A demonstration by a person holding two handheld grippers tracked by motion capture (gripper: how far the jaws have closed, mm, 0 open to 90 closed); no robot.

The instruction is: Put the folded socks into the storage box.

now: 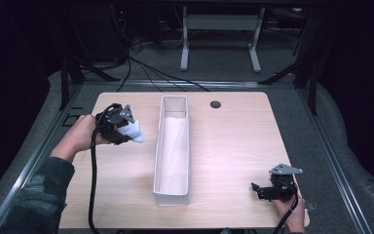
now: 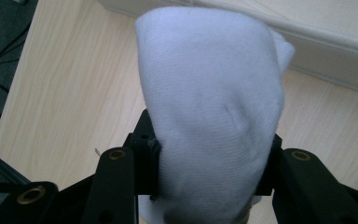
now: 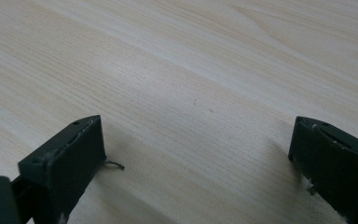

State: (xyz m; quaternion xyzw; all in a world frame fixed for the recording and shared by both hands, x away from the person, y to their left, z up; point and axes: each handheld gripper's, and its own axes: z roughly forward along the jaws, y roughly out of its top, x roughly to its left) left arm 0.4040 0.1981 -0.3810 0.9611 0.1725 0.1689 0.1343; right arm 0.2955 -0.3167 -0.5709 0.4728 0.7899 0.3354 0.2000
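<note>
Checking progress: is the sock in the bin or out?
Out. The left gripper holds the sock beside the bin, over the table.

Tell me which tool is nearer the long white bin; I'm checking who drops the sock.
Left. The left tool, shut on the white sock, hangs just beside the long white bin; the right tool sits open, farther off, near the table's corner.

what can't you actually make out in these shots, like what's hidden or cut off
- The lower end of the white sock: in the left gripper view it runs below the frame edge, between the left gripper's fingers.
- The sock's full shape: in the high view it is small and partly hidden behind the gripper body.
- The long white bin's contents: in the high view its pale inside is too washed out to tell.
- The right gripper body: cut off by the bottom edge in the right gripper view.
</note>
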